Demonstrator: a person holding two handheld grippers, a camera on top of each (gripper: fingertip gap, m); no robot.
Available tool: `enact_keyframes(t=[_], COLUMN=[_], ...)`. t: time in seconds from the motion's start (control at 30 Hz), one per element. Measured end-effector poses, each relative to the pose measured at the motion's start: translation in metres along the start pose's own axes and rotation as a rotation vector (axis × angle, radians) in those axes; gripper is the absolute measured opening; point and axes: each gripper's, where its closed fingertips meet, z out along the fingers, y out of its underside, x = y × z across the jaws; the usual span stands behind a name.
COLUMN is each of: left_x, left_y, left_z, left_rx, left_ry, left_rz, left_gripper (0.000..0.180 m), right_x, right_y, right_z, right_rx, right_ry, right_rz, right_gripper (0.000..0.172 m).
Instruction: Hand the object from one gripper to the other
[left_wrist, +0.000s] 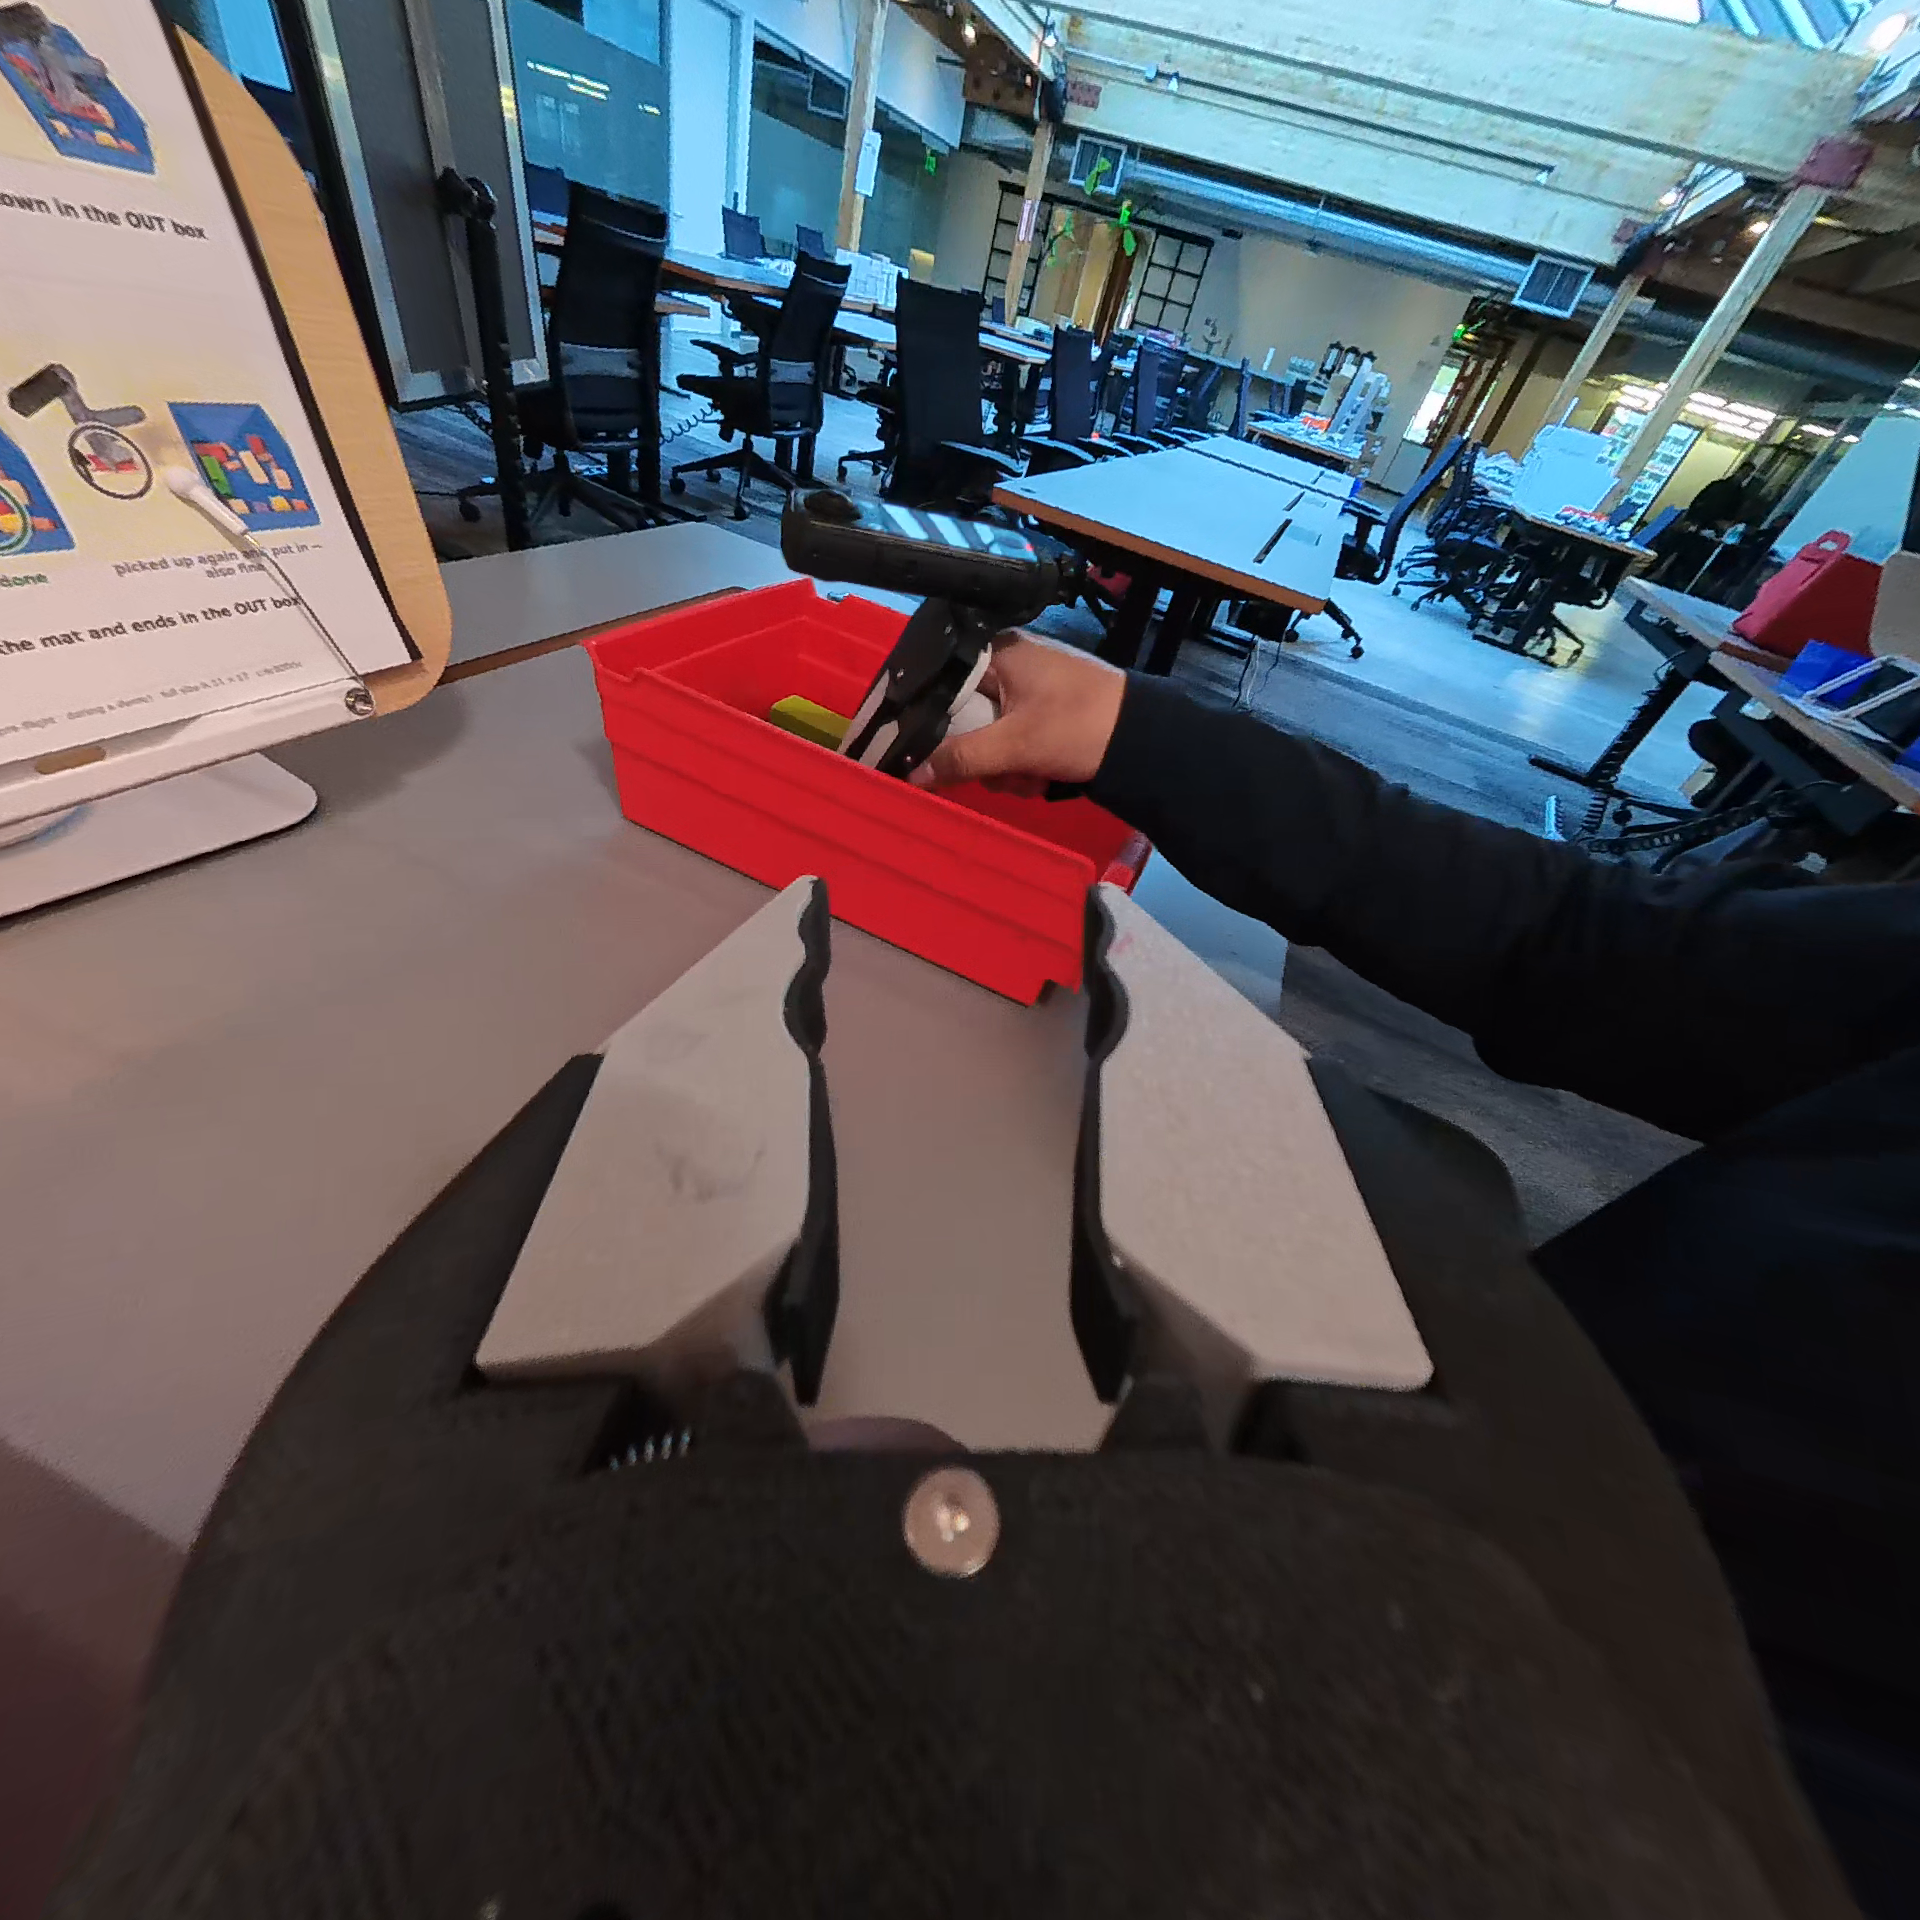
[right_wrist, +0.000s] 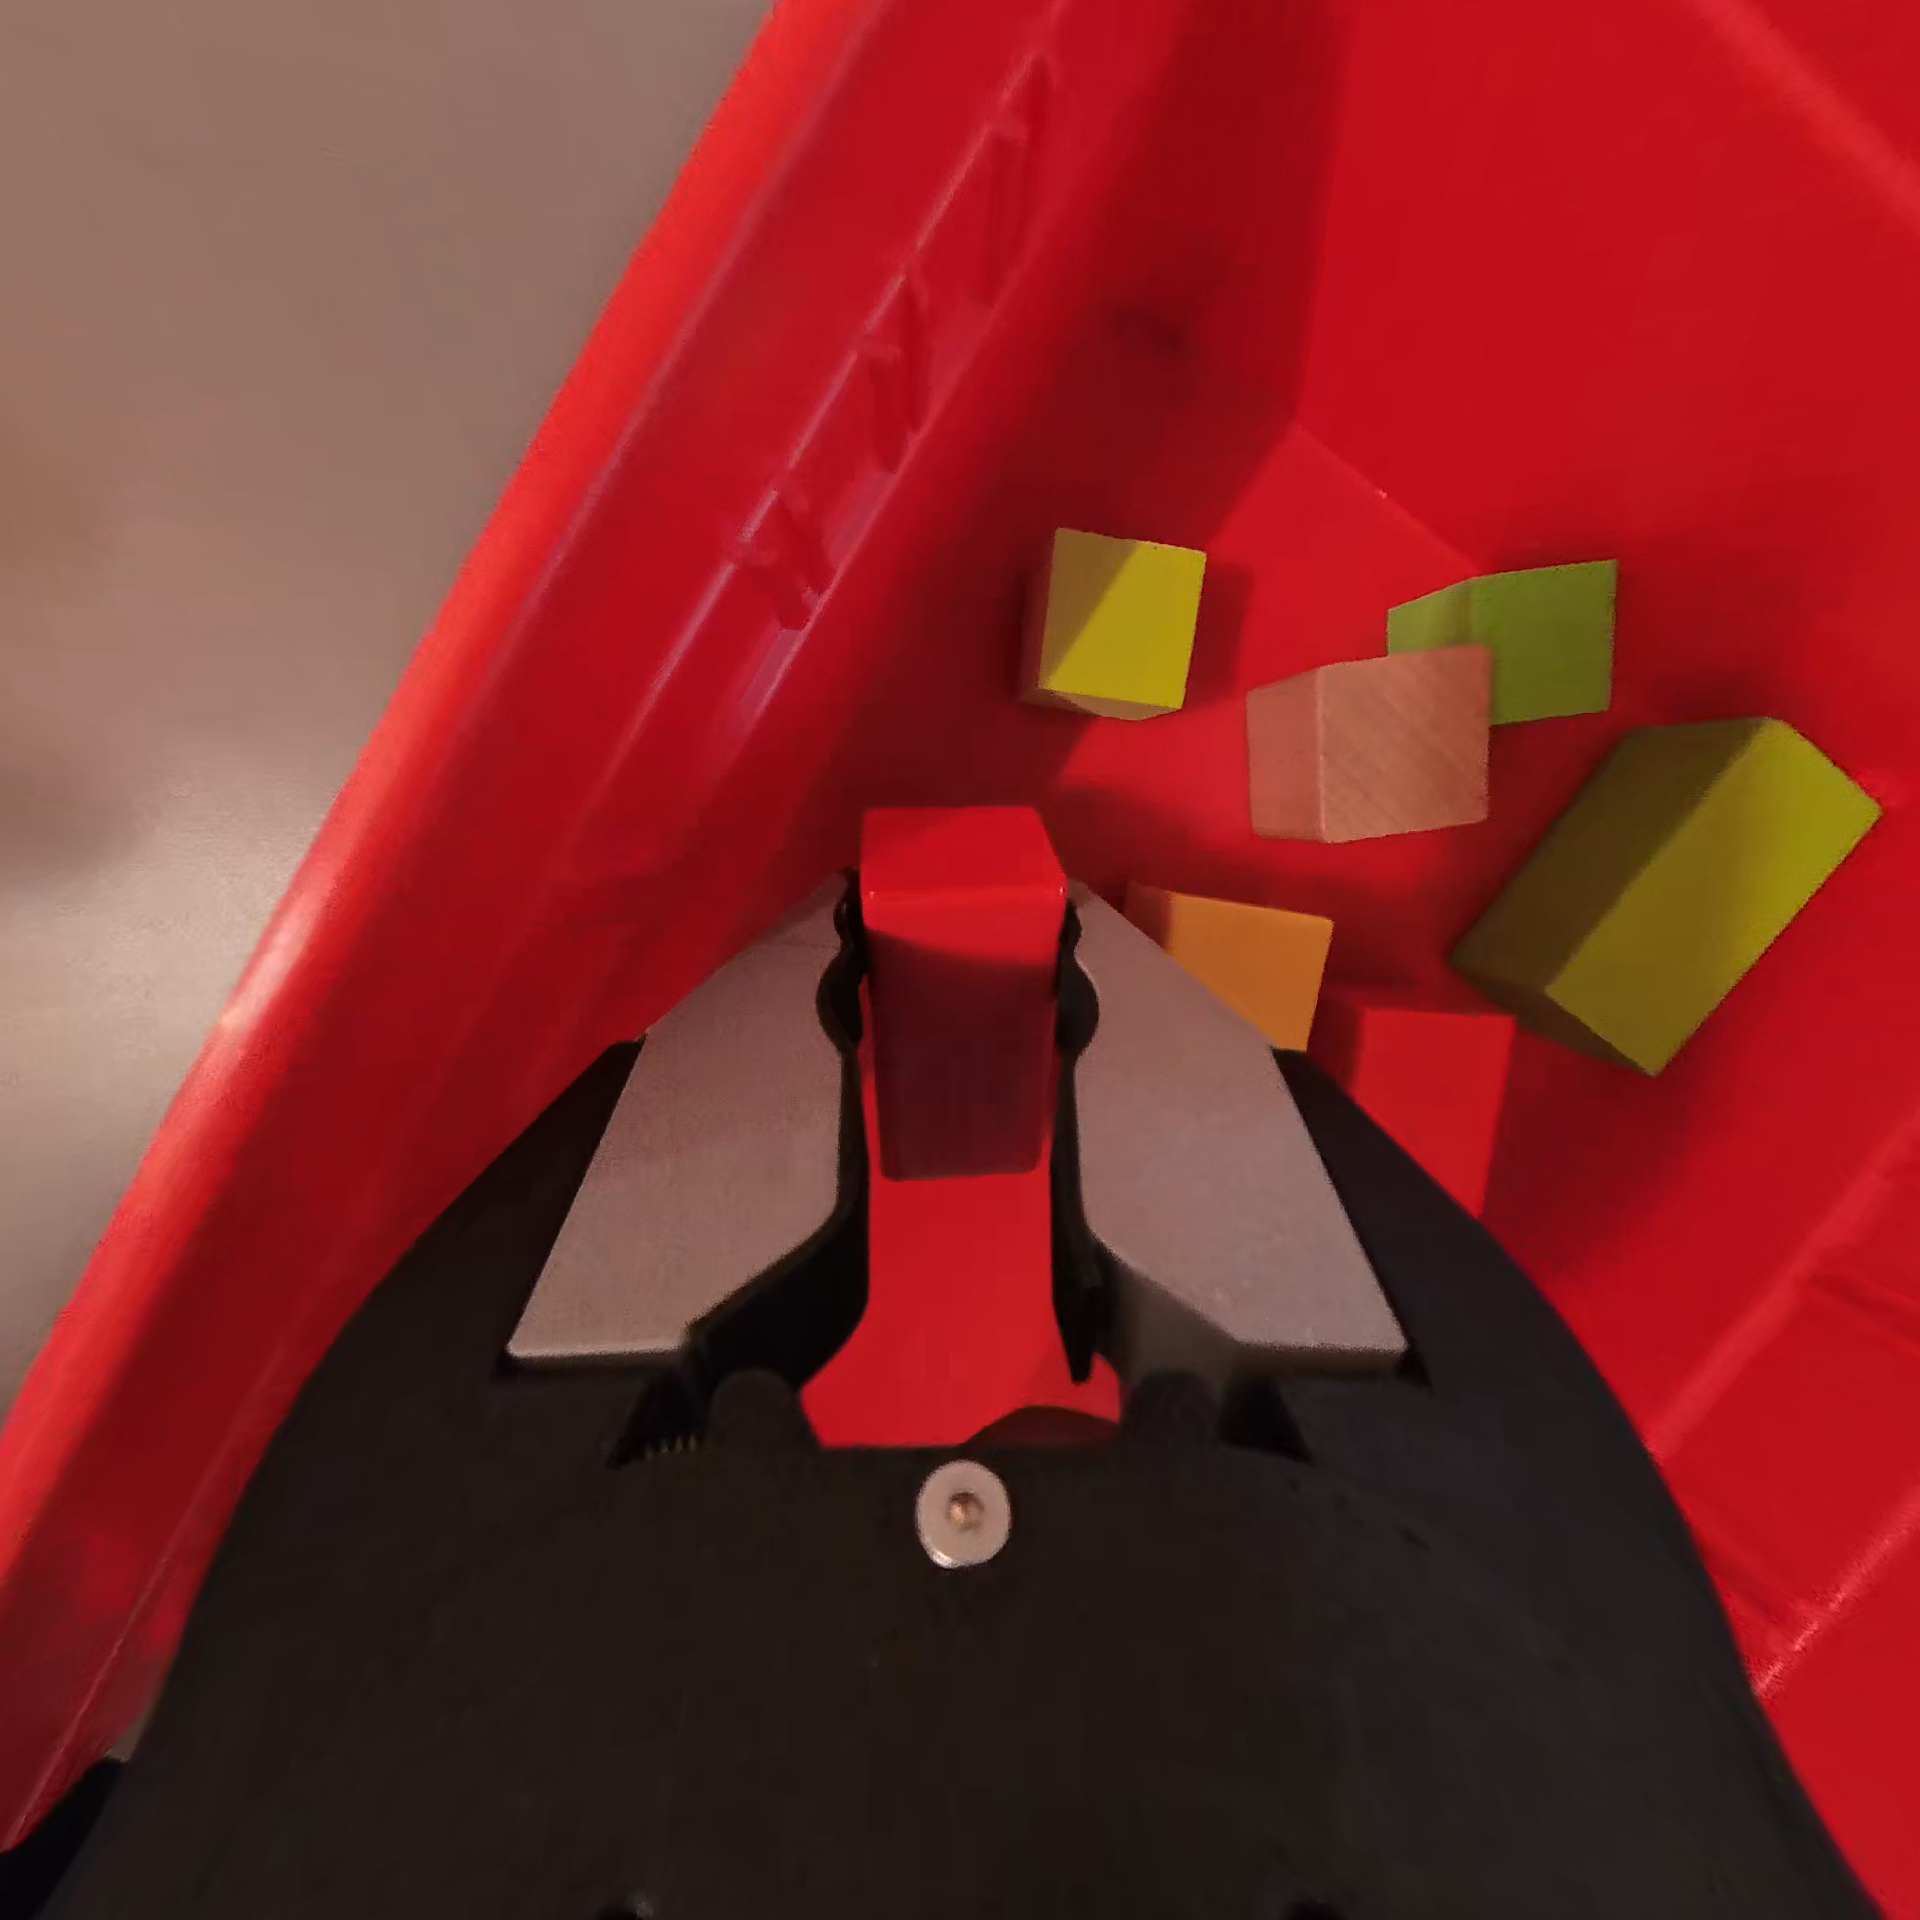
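In the right wrist view my right gripper (right_wrist: 958, 914) is shut on a red block (right_wrist: 956, 935); both pads press on its sides, inside the red bin (right_wrist: 623, 831). In the left wrist view my left gripper (left_wrist: 956, 935) is open and empty, over the grey table (left_wrist: 312, 1039) just in front of the red bin (left_wrist: 831, 831). The right gripper (left_wrist: 883, 727) shows there too, held by a hand and dipped into the bin; its fingertips are hidden by the bin wall.
More blocks lie in the bin: yellow-green (right_wrist: 1122, 623), green (right_wrist: 1538, 639), plain wood (right_wrist: 1371, 743), orange (right_wrist: 1236, 956), a large olive-green one (right_wrist: 1662, 894), another red (right_wrist: 1434, 1091). A stand with an instruction sheet (left_wrist: 156, 416) is at left.
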Motion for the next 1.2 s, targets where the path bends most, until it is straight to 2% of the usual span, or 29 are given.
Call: enact_keyframes(t=[0.2,0.37,0.47,0.53,0.57,0.63,0.73,0.8,0.9,1.0,1.1,1.2], left_x=[-0.001,-0.004,-0.008,-0.012,-0.014,-0.018,-0.022,-0.027,-0.043,-0.068,-0.110,-0.156], left_y=[0.002,0.003,0.002,-0.001,-0.002,-0.006,-0.006,-0.006,-0.008,-0.007,0.006,0.034], left_z=[0.000,-0.002,-0.006,-0.010,-0.012,-0.016,-0.020,-0.024,-0.039,-0.070,-0.120,-0.176], left_rx=[-0.008,-0.021,-0.015,-0.008,-0.001,0.016,0.018,0.010,0.003,-0.028,-0.099,-0.208], left_ry=[0.019,-0.009,-0.022,-0.039,-0.048,-0.065,-0.081,-0.109,-0.194,-0.318,-0.532,-0.778], left_rz=[-0.023,0.002,0.000,0.002,0.002,-0.002,-0.007,0.005,0.040,0.062,0.031,-0.044], left_gripper=[0.045,0.045,0.046,0.046,0.046,0.046,0.046,0.046,0.047,0.047,0.047,0.048], right_x=[0.002,-0.004,-0.011,-0.019,-0.025,-0.044,-0.064,-0.097,-0.143,-0.158,-0.171,-0.177], right_y=[0.001,-0.010,-0.018,-0.030,-0.037,-0.053,-0.068,-0.078,-0.087,-0.090,-0.079,-0.066], right_z=[0.011,-0.009,-0.035,-0.064,-0.082,-0.117,-0.153,-0.167,-0.177,-0.181,-0.181,-0.183], right_rx=[-0.015,0.085,0.177,0.290,0.360,0.503,0.626,0.690,0.751,0.814,0.848,0.828], right_ry=[-0.012,-0.018,-0.032,-0.051,-0.056,-0.082,-0.017,-0.092,-0.213,-0.234,-0.344,-0.482], right_rz=[0.015,0.019,0.030,0.043,0.043,0.024,-0.037,-0.099,-0.193,-0.224,-0.235,-0.218], right_gripper=[0.032,0.039,0.046,0.046,0.040,0.047,0.048,0.049,0.049,0.047,0.046,0.048])
